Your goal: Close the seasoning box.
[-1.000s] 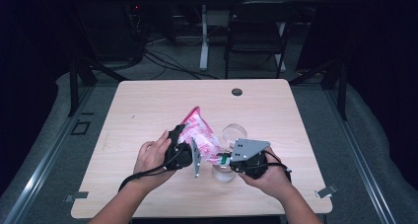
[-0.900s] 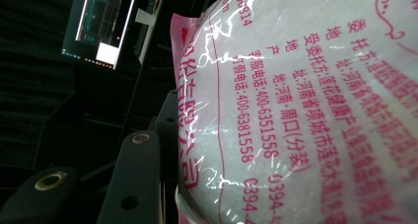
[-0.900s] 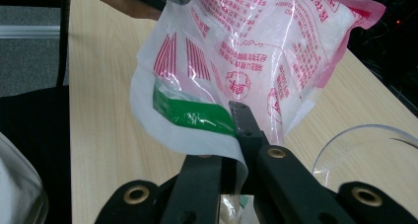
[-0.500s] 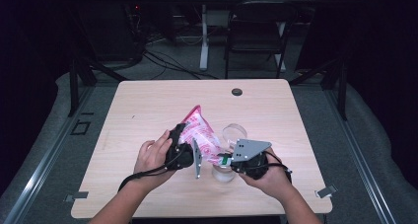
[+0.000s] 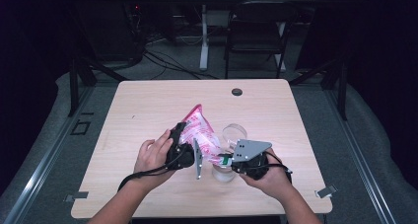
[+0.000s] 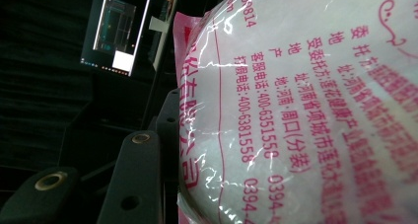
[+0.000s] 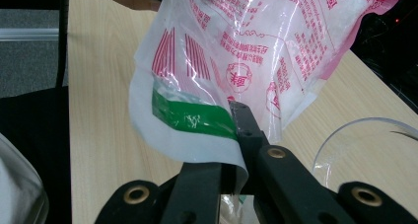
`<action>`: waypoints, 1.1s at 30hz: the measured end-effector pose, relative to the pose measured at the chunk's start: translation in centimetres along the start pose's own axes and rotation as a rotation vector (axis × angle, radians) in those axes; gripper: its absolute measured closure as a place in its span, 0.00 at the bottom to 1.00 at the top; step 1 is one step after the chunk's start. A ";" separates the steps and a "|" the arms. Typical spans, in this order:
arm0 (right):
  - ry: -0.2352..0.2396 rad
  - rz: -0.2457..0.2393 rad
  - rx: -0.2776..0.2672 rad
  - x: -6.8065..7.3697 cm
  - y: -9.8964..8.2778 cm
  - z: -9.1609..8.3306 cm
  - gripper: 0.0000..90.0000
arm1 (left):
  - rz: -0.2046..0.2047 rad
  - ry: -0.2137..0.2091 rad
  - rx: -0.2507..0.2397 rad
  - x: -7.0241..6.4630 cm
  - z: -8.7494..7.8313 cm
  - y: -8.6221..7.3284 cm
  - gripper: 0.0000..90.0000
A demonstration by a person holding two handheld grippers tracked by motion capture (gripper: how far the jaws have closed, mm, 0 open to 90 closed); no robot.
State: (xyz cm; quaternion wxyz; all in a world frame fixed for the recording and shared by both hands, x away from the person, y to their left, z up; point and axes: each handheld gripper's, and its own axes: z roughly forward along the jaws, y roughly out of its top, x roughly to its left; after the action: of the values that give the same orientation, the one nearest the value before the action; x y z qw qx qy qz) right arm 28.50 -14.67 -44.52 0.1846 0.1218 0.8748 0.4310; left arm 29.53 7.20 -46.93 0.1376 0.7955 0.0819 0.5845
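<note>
Fingers: right gripper [image 7: 231, 135] is pinched on the bottom edge of the bag [image 7: 256, 51], jaws clamped on the white plastic just beside the green strip [image 7: 192, 116]. Left gripper [image 5: 180, 147] grips the fat body of the bag; in its own view the black jaw [image 6: 135, 179] presses against the bulging film, so it reads as clamped on it, though the far jaw is hidden behind the bag. The bag is a pink-and-white printed pouch full of white powder or grains, held up off the table [image 5: 148, 105] between the two grippers, tilted, upper corner pointing away from the person. Two clear cups sit close by: one [image 5: 233, 133] just behind the right gripper, another [image 5: 223, 170] under and between the grippers, near the table's front edge. My read: this is a pour or open-the-bag job, at the early stage. Bag is picked up and held at both ends. I can't tell whether the bag is open. No stream of contents shows, and I can't make out anything in either cup. Left to do: open or aim the mouth over a cup, tip, fill, set the bag down.
</note>
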 end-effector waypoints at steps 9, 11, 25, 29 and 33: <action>0.001 0.001 0.000 -0.1 -0.1 0.0 1.00 | 0.010 0.006 -0.002 0.1 0.0 0.2 0.65; 0.000 0.001 0.002 -0.1 -0.1 0.0 1.00 | 0.009 0.008 -0.004 0.1 0.0 0.2 0.65; 0.000 -0.001 0.003 -0.1 -0.1 0.1 1.00 | 0.013 0.017 -0.009 0.3 0.0 0.2 0.65; 0.004 -0.001 0.004 -0.1 -0.2 0.1 1.00 | 0.017 0.023 -0.013 0.3 0.0 0.2 0.65; 0.004 -0.001 0.004 -0.1 -0.2 0.1 1.00 | 0.019 0.024 -0.013 0.3 -0.1 0.2 0.65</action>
State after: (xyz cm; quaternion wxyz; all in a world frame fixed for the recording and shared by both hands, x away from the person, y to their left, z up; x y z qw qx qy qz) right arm 28.61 -14.73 -44.69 0.1829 0.1211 0.8761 0.4294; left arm 29.55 7.09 -46.58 0.1363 0.7882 0.0723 0.5958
